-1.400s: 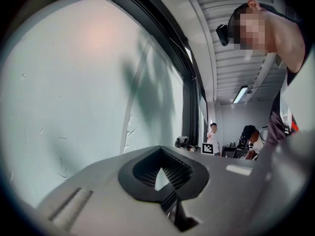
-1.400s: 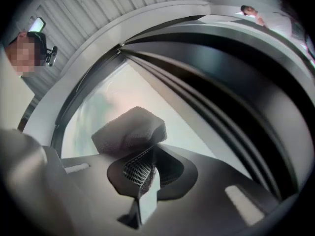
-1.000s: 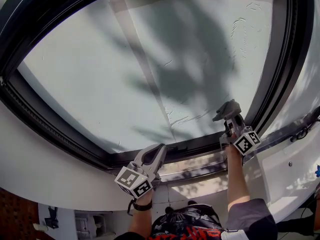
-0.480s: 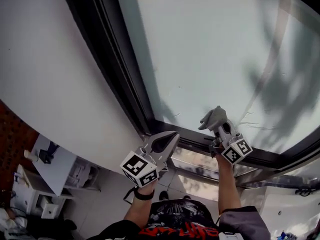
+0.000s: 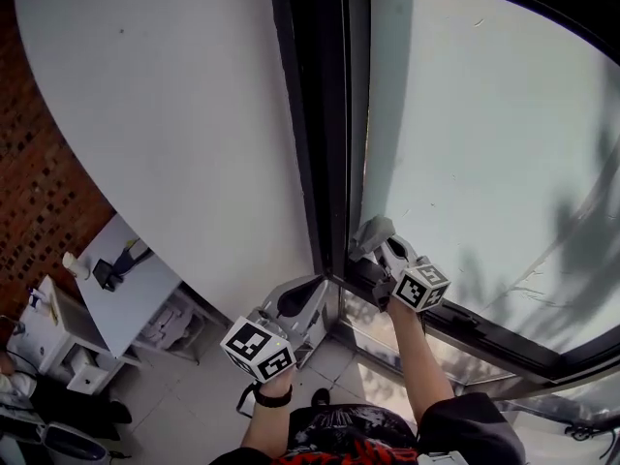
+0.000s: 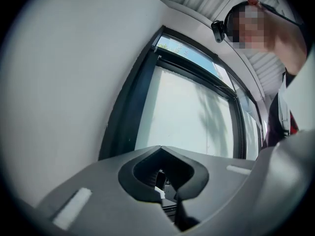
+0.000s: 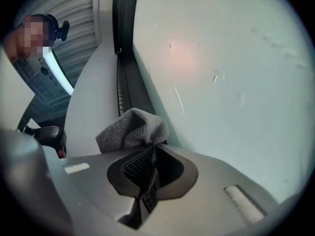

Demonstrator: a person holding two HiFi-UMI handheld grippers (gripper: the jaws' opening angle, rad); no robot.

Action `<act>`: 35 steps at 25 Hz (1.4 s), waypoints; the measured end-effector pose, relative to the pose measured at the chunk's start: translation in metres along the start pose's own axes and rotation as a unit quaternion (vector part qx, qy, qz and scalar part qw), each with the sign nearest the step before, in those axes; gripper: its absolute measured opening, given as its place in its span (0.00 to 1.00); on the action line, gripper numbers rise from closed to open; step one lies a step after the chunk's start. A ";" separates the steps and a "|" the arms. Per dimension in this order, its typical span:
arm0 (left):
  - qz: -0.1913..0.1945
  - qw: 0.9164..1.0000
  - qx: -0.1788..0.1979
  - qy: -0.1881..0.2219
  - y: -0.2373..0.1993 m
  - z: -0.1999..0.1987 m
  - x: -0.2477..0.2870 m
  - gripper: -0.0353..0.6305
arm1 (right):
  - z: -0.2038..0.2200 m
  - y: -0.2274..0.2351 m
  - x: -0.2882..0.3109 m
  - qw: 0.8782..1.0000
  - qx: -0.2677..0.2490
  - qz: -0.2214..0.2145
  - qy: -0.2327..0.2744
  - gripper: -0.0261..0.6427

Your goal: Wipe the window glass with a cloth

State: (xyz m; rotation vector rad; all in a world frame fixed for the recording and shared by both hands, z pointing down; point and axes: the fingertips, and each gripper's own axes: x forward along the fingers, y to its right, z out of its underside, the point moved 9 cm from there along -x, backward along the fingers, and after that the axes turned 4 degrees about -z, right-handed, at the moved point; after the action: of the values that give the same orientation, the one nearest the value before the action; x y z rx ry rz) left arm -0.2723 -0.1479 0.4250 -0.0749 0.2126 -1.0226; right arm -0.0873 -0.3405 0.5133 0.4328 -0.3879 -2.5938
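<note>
right gripper (image 5: 386,252) is clamped on the grey cloth (image 5: 371,231). over the last second the cloth has travelled along the bottom edge of the window glass (image 5: 484,134), from the 5 o'clock end to the 7 o'clock corner beside the dark frame (image 5: 310,114). left gripper (image 5: 305,298) is closed on nothing, near the cloth's 7 o'clock, off the glass. judgement: bottom strip covered, upper pane probably still to wipe

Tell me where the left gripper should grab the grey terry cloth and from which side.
I'd grip the bunched free lump of the grey terry cloth that sticks out past the right gripper, which is shut on its tail. Come from the white wall side: the window glass and dark window frame close off the other.
</note>
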 end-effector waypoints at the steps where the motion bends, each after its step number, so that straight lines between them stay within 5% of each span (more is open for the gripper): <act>1: -0.002 1.000 0.000 0.002 -0.005 -0.001 -0.001 0.05 | 0.003 0.001 0.010 1.000 0.008 0.003 -0.007 0.06; 10: 0.040 0.999 -0.007 -0.008 -0.008 0.002 0.024 0.05 | -0.009 0.013 -0.025 0.999 0.009 0.050 0.003 0.06; 17: 0.126 0.991 -0.024 -0.026 0.032 0.023 0.076 0.05 | -0.029 0.020 -0.116 0.993 -0.007 0.107 0.039 0.06; 27: 0.209 0.975 -0.028 -0.069 0.090 0.042 0.126 0.05 | -0.061 0.024 -0.245 0.969 0.002 0.211 0.131 0.06; 35: 0.251 0.964 -0.018 -0.090 0.135 0.053 0.153 0.05 | -0.075 0.032 -0.317 0.953 0.013 0.248 0.174 0.06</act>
State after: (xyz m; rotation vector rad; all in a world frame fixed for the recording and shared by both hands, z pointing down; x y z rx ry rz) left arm -0.0709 -0.2096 0.4333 -0.1389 0.0774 -0.5024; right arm 0.2176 -0.2238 0.5294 0.6901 -0.3523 -1.9822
